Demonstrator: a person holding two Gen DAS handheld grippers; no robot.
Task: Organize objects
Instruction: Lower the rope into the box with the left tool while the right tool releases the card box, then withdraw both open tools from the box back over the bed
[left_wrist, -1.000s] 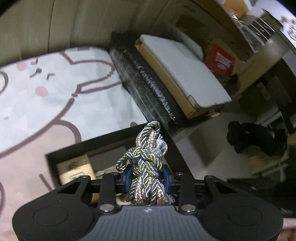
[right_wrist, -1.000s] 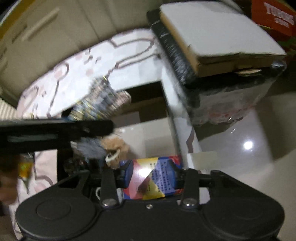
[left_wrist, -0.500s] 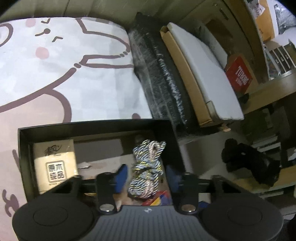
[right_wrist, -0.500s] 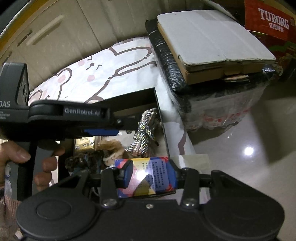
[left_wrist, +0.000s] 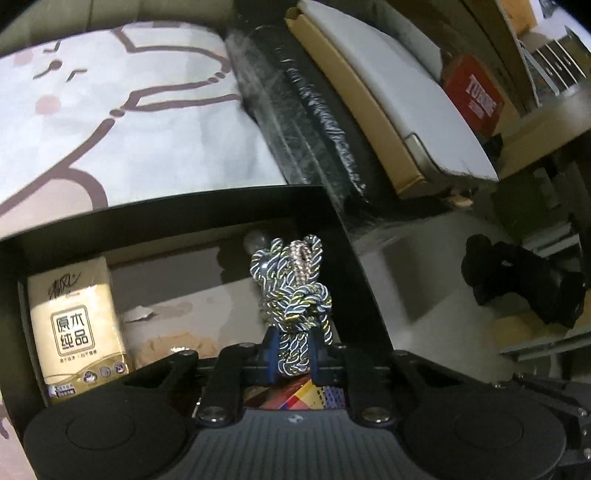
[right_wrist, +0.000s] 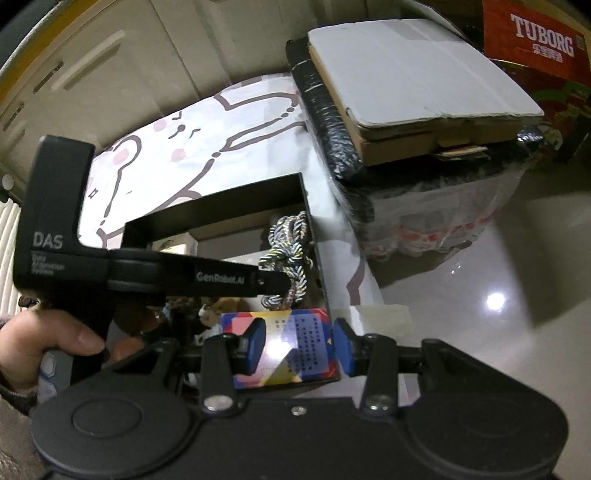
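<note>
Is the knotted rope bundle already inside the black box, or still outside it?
Inside. The rope bundle stands upright within the black box walls, near its right corner, with the left tool shut on its lower end.

Ahead of the grippers spreads a white cloth (right_wrist: 192, 147) with cartoon outlines. Beyond it stand beige cabinet doors (right_wrist: 92, 55). To the right, glossy pale floor (right_wrist: 480, 288) reflects a lamp, near a red Tuborg carton (right_wrist: 535, 40).

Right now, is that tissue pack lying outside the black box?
No. The tissue pack stands inside the black box, against its left wall.
</note>
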